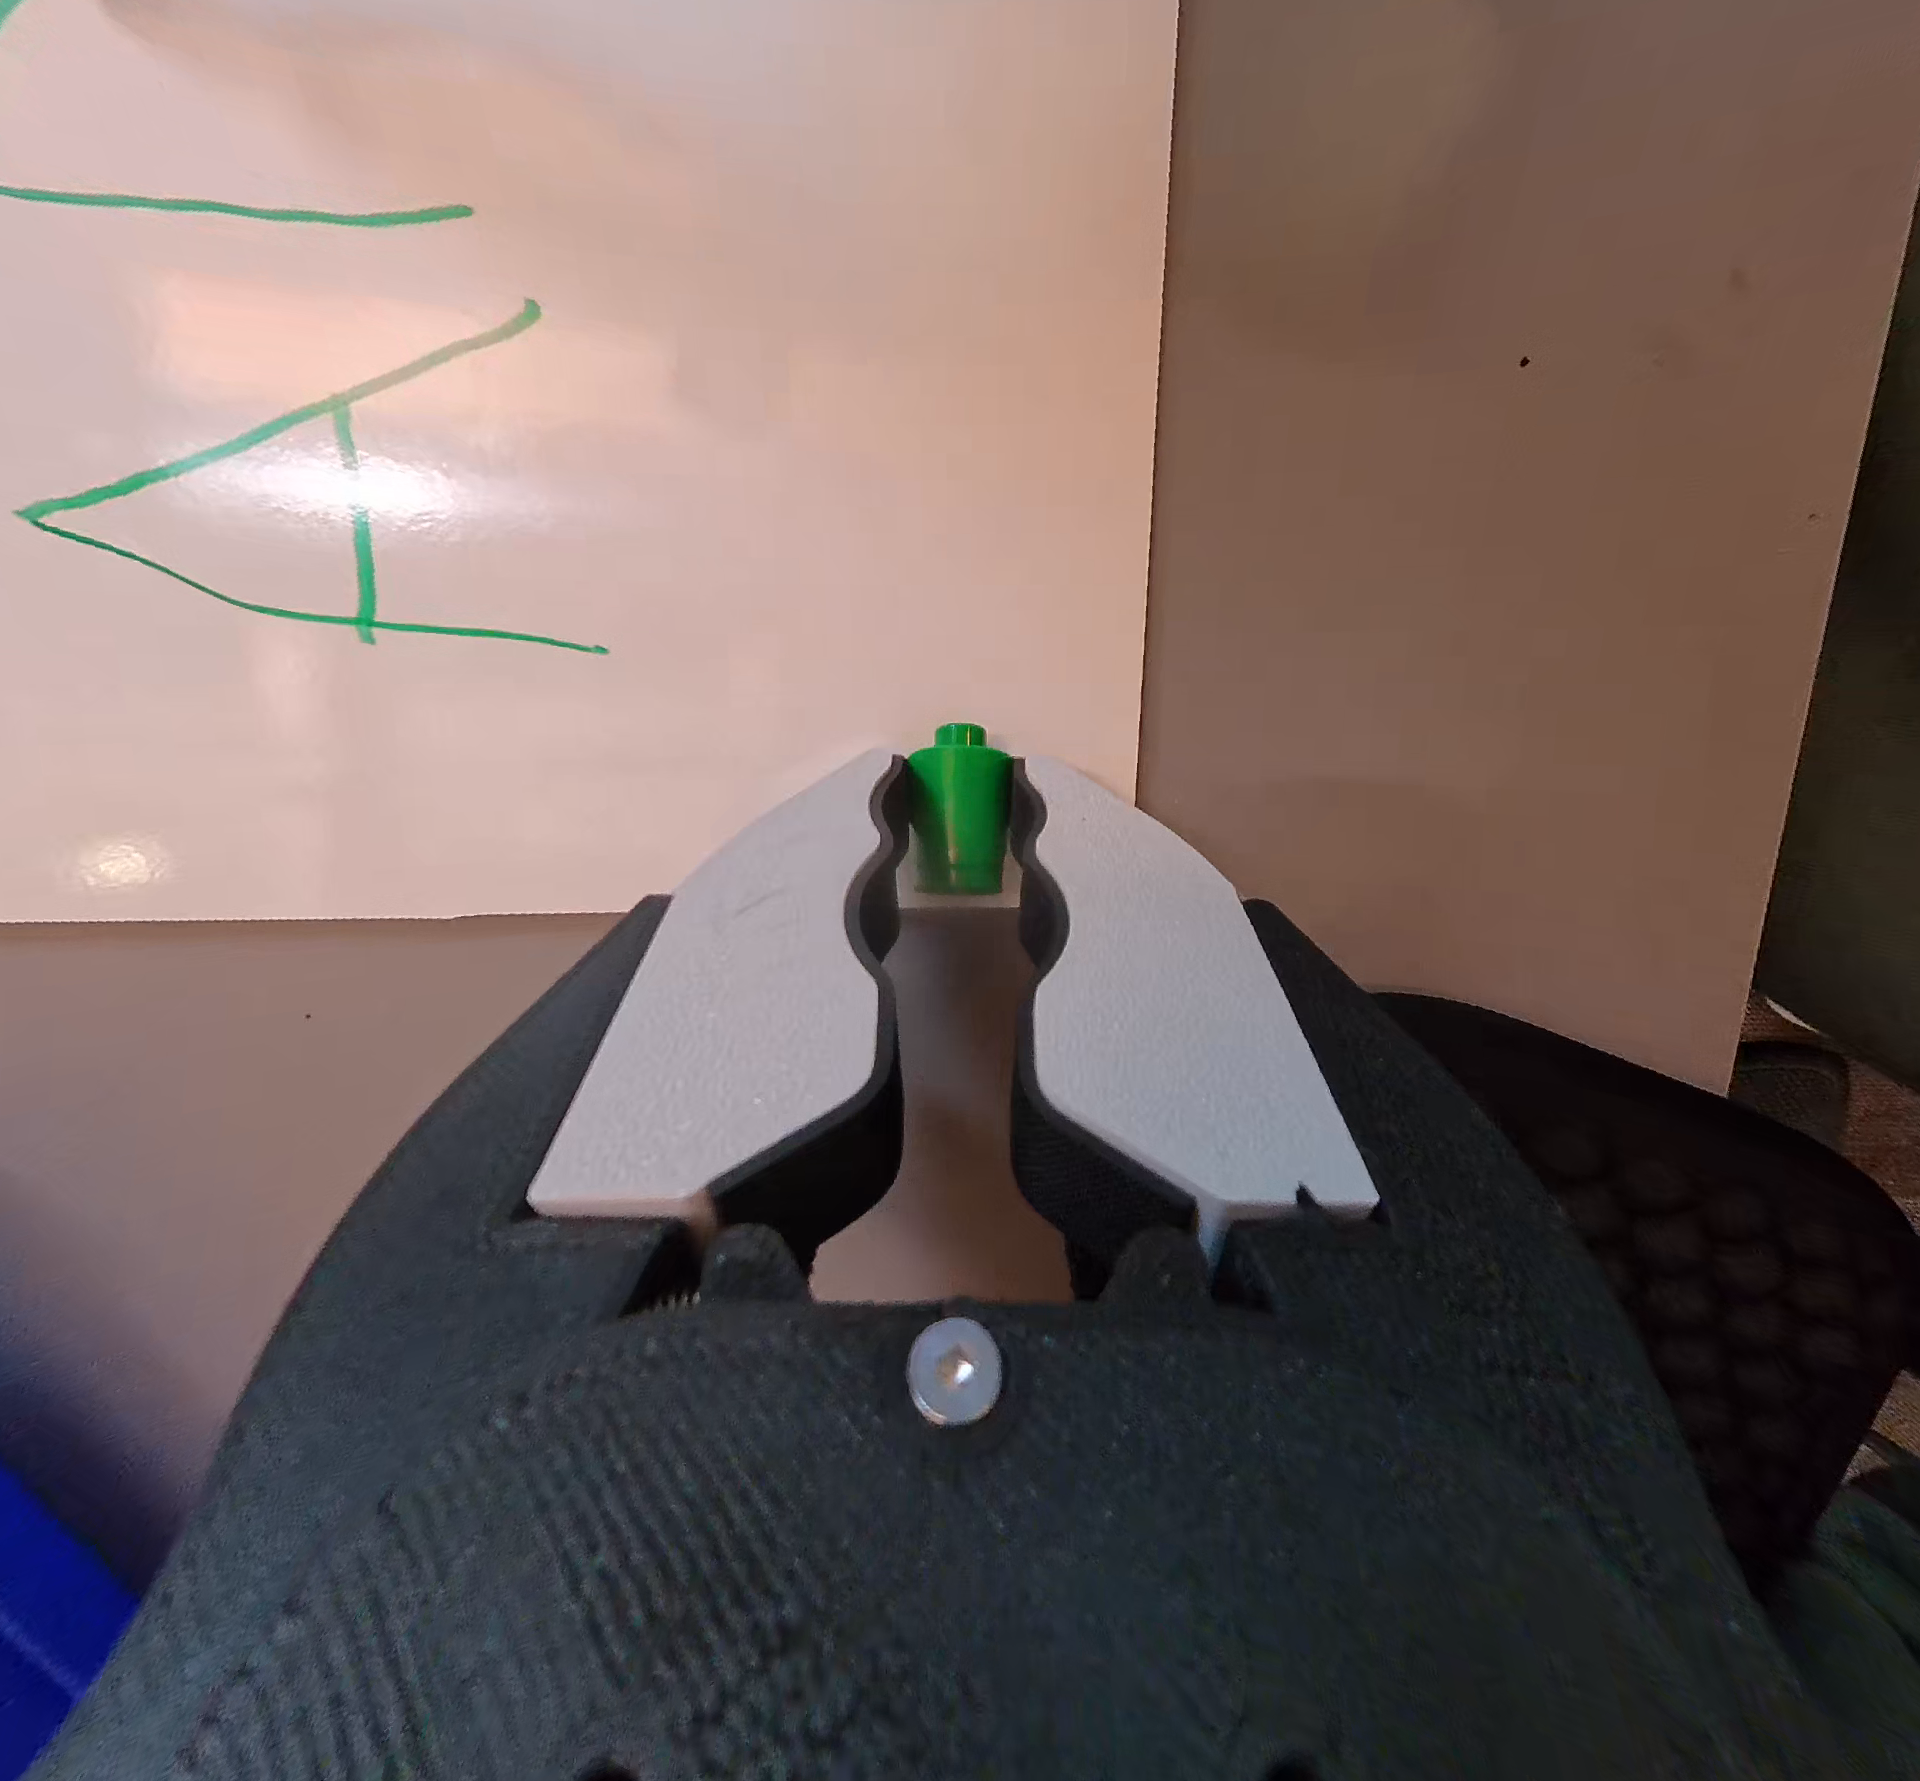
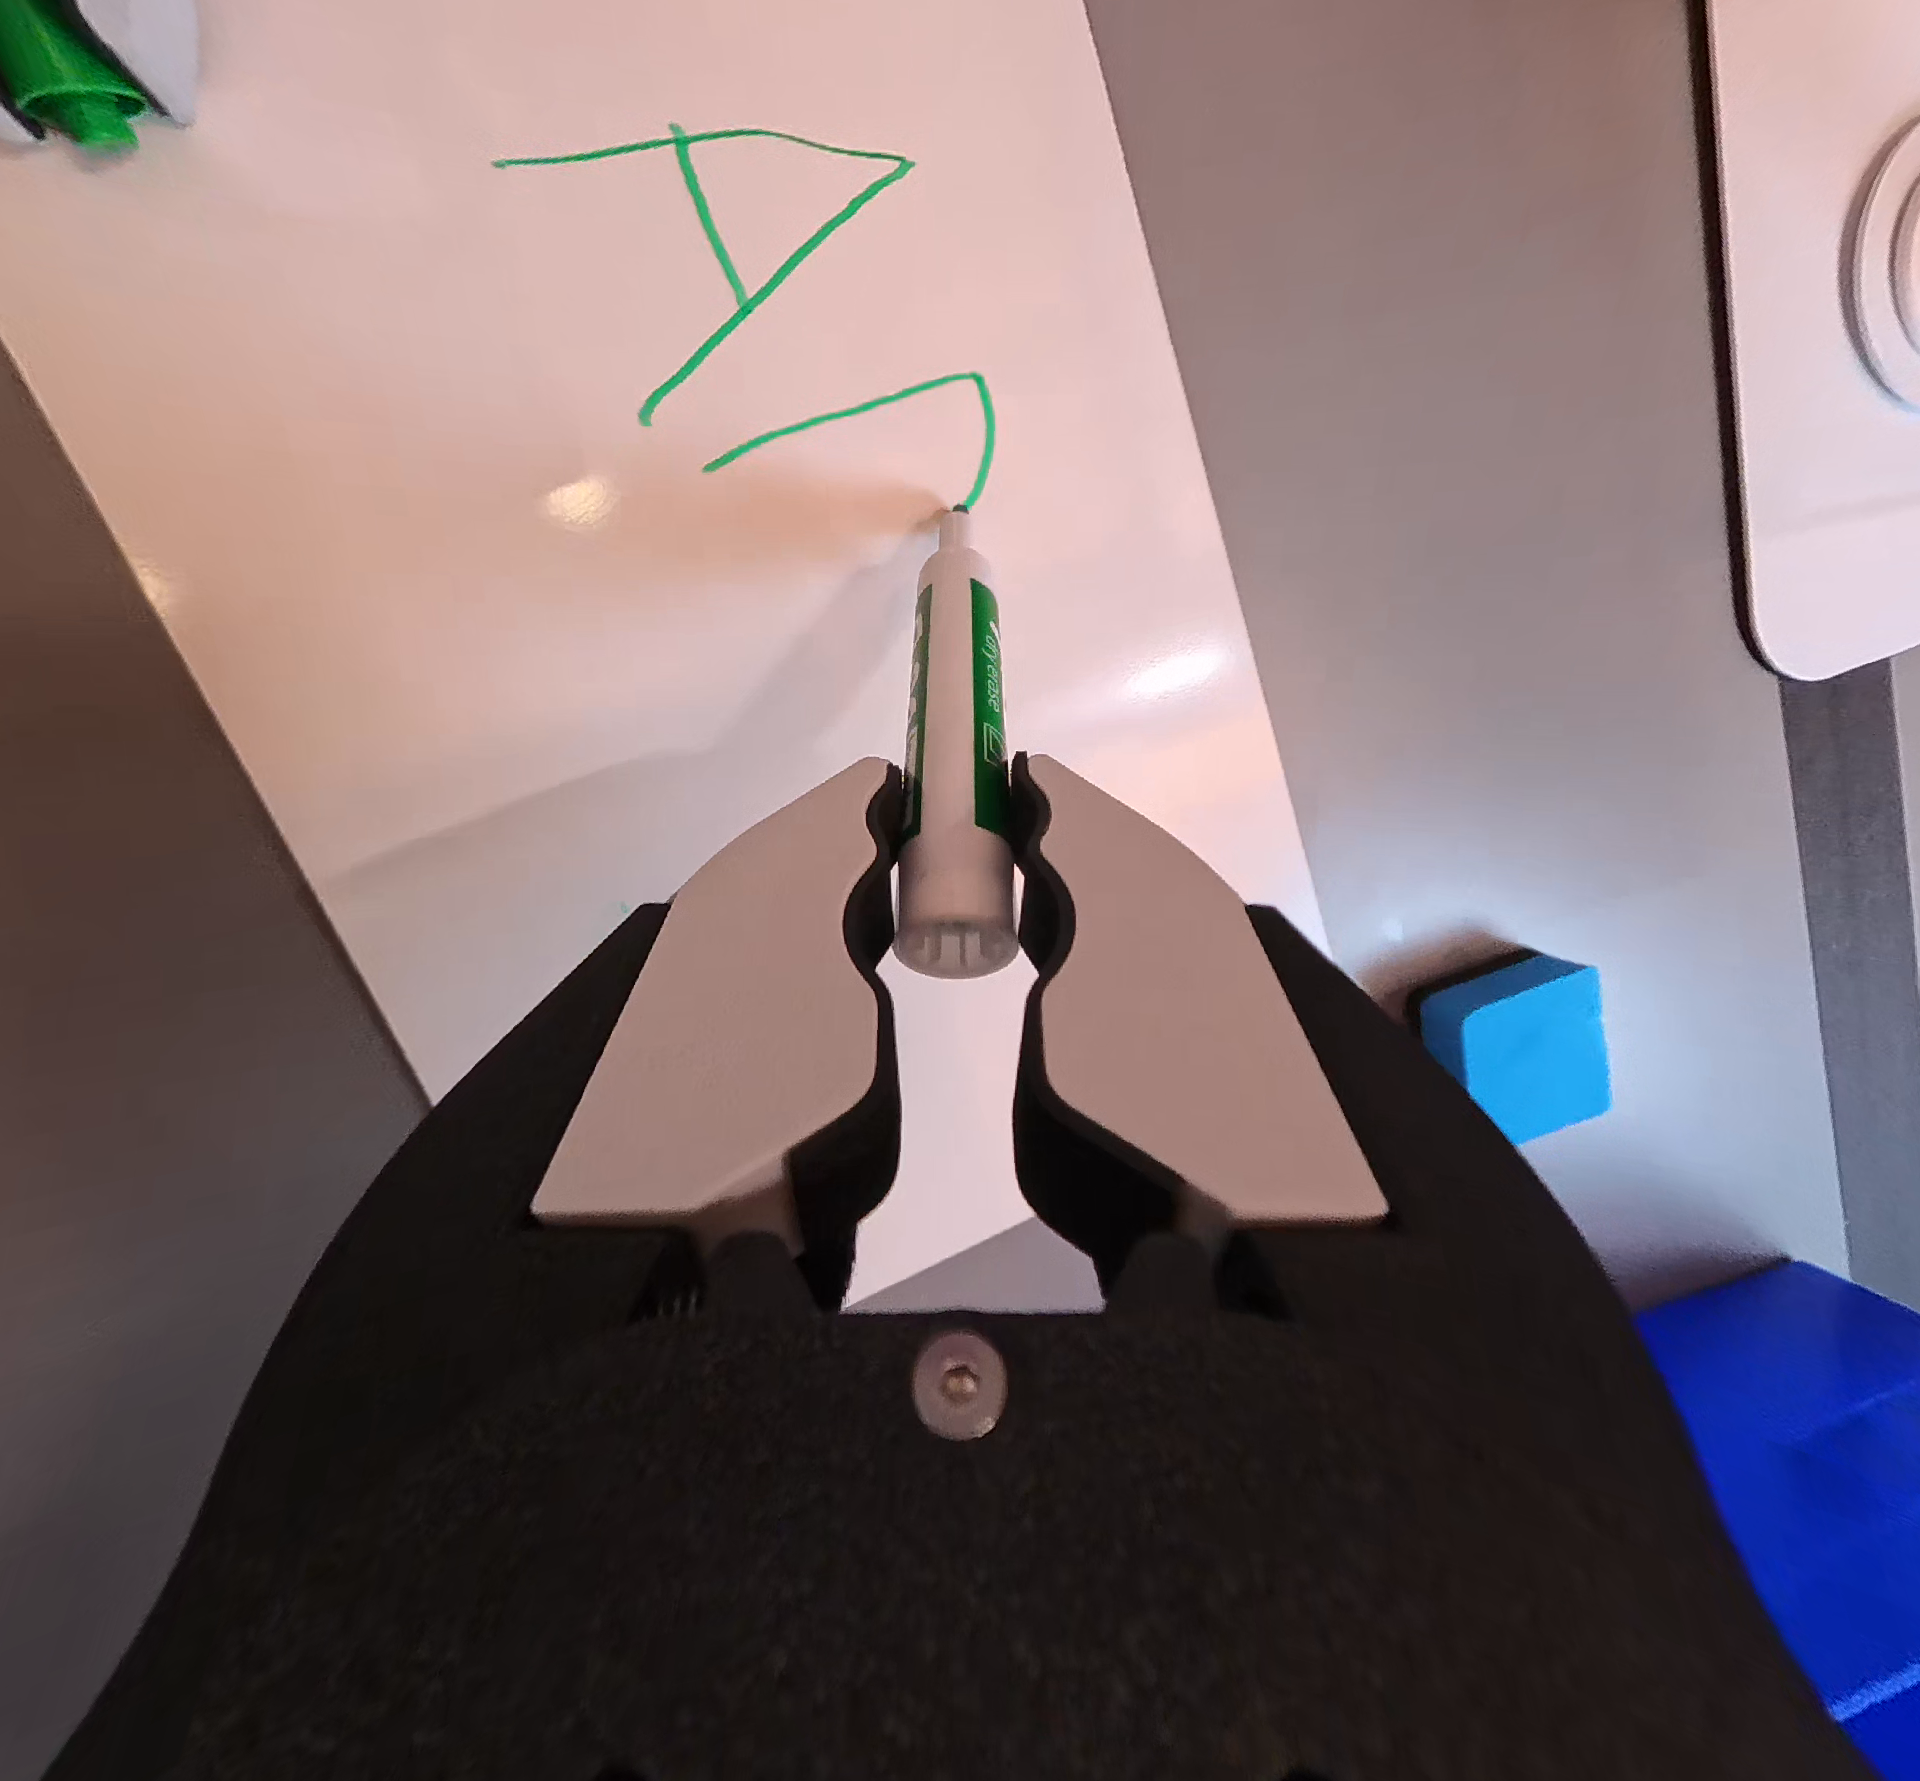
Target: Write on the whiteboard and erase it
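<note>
A white whiteboard [image 2: 416,381] lies flat on the table and bears green marker strokes [image 2: 790,214]. My right gripper [image 2: 954,775] is shut on a white and green dry-erase marker [image 2: 951,692]. The marker's tip touches the board at the end of a curved green line. My left gripper [image 1: 956,775] is shut on the green marker cap [image 1: 958,822] and sits at the whiteboard's [image 1: 727,277] near right corner. The strokes [image 1: 343,505] show to its left. The left gripper with the cap also shows in the right wrist view [image 2: 73,69], at the top left.
A light blue eraser block [image 2: 1517,1045] lies on the table right of the board. A dark blue box [image 2: 1787,1482] stands at the lower right, and shows in the left wrist view [image 1: 52,1606]. A white plate-like fixture [image 2: 1829,277] sits at the far right. A dark mesh chair [image 1: 1714,1264] is beyond the table edge. Across from one pair of fingers to the other is roughly 20 centimeters. The light blue eraser block [image 2: 1517,1045] is about 20 centimeters from my right fingertips and 35 centimeters from my left.
</note>
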### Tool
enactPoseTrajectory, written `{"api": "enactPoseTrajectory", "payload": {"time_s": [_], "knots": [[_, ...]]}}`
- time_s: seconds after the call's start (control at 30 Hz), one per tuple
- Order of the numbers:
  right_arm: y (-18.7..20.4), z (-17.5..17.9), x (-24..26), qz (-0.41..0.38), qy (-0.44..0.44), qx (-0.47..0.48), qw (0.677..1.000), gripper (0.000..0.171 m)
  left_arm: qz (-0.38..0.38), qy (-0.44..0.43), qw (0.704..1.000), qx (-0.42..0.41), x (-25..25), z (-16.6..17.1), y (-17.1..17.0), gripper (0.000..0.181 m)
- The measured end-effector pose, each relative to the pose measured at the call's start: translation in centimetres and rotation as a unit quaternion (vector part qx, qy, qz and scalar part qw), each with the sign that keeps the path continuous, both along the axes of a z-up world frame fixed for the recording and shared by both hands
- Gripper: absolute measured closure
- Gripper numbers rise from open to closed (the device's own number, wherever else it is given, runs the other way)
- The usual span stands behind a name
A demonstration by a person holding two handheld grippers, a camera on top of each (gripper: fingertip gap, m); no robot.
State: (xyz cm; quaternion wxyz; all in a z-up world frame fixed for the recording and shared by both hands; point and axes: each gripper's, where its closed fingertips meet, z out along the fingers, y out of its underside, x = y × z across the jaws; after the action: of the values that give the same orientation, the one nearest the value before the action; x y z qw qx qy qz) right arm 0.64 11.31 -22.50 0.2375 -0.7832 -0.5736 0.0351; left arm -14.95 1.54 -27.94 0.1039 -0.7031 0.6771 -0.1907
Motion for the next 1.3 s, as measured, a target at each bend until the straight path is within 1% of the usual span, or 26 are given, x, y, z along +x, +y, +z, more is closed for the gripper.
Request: {"api": "enactPoseTrajectory", "payload": {"time_s": [0.27, 0.63, 1.03, 1.3], "knots": [[-1.6, 0.0, -1.0, 0.015, 0.011, -0.004, 1.0, 0.151, 0.0, 0.0, 1.0, 0.001, 0.0, 0.0, 0.0, 0.162], [-1.6, -0.2, -2.6, 0.029, 0.018, -0.007, 0.999, 0.151, 0.001, -0.002, 1.0, 0.0, -0.1, 0.0, 0.0, 0.162], [-1.8, -0.1, -0.3, 0.008, 0.011, -0.006, 1.0, 0.151, 0.0, 0.0, 1.0, 0.001, -0.1, 0.0, 0.0, 0.162], [-2.9, -0.1, 1.0, 0.001, 0.012, -0.009, 1.0, 0.151, 0.001, 0.001, 1.0, 0.002, -0.1, 0.0, 0.0, 0.162]]}}
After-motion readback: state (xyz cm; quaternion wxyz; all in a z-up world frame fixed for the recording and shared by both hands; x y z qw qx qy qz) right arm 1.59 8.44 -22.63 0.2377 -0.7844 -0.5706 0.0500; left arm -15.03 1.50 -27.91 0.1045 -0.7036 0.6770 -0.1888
